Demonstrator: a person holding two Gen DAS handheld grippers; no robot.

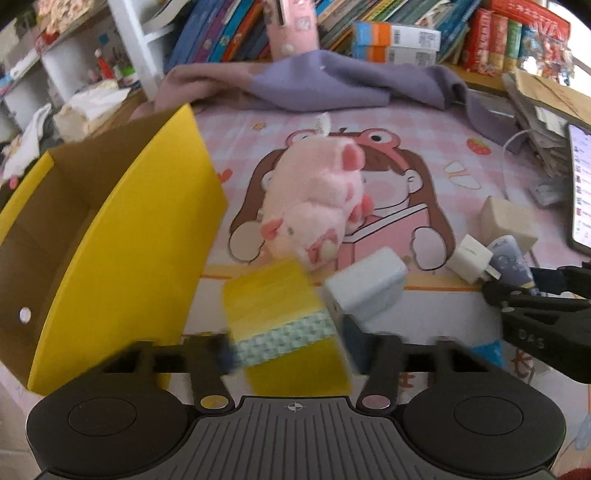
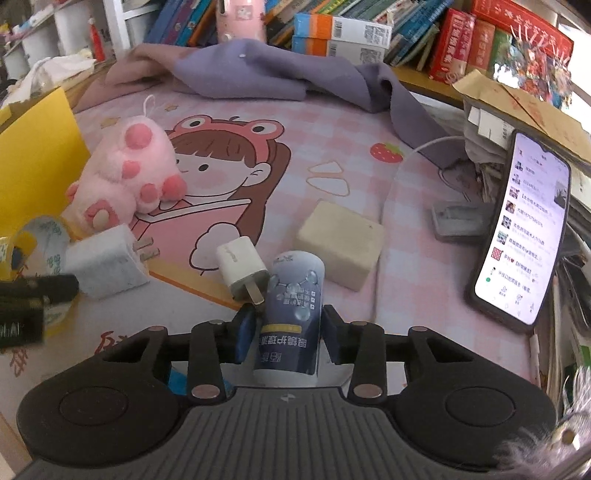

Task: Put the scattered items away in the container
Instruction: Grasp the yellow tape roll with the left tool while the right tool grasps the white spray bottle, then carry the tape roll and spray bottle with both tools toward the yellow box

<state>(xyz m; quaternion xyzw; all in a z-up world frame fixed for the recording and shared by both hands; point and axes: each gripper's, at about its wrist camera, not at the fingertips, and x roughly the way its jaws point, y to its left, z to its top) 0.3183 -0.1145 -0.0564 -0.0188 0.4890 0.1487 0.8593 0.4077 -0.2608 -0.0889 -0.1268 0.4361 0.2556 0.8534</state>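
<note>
My left gripper (image 1: 286, 349) is shut on a yellow tape roll (image 1: 284, 325), held just above the mat beside the open yellow cardboard box (image 1: 122, 258) at the left. My right gripper (image 2: 288, 332) has its fingers around a dark blue bottle (image 2: 291, 314) lying on the mat; the pads sit at its sides. A pink plush toy (image 1: 314, 199) lies mid-mat. A large white charger (image 1: 365, 286) sits right behind the tape roll. A small white charger (image 2: 242, 271) touches the bottle's far end. A cream block (image 2: 341, 243) lies to the right.
A purple and pink cloth (image 2: 280, 74) is bunched at the back, below a row of books (image 2: 369, 33). A lit phone (image 2: 524, 229) leans at the right with a white cable (image 2: 417, 155). The pink cartoon mat (image 2: 332, 147) covers the table.
</note>
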